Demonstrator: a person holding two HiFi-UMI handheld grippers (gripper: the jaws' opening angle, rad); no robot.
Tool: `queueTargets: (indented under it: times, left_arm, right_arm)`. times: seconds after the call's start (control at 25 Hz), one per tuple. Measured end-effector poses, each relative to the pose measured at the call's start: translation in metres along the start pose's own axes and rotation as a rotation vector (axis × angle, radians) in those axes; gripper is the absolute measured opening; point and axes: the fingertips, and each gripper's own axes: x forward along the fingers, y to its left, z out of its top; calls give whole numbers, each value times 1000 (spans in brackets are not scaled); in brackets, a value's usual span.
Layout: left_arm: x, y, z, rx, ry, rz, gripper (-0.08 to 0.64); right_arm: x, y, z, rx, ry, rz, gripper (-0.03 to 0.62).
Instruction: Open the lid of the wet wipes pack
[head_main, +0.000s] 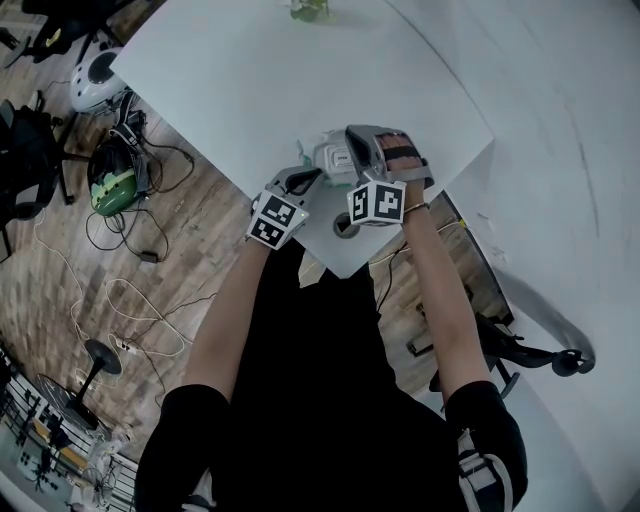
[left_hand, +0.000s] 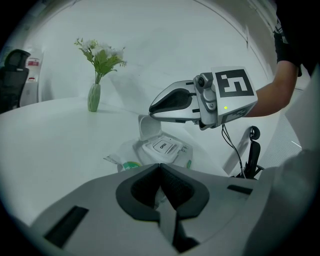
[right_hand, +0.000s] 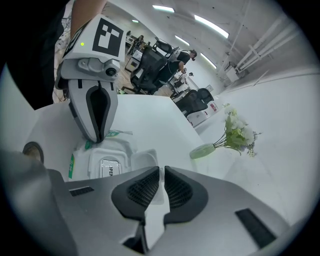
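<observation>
The wipes pack (left_hand: 165, 150) lies on a white table (head_main: 230, 90). Its lid (left_hand: 148, 127) stands up, open. The left gripper (left_hand: 160, 165) pinches the pack's edge. The right gripper (right_hand: 161, 170) is just above the lid, jaws a little apart, holding nothing. Well past the pack stands a vase (left_hand: 93, 97) of flowers. Below the pack's table is a wood floor (head_main: 190, 250) with cables (head_main: 120, 300).

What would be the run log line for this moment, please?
wet wipes pack: on table | lid: flipped up, open | left gripper: shut on pack edge | right gripper: jaws slightly apart, by lid
</observation>
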Motion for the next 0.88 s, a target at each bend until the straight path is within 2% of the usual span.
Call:
queueTargets:
  times: [0.52,0.88]
  left_arm:
    - [3,-1,1,9,3,-5,23]
    - [3,1,0,9,4,-7,23]
  right_arm:
    - [21,-5,-8,18,11,1,31]
    - [30,12,-20,37,32,29,18]
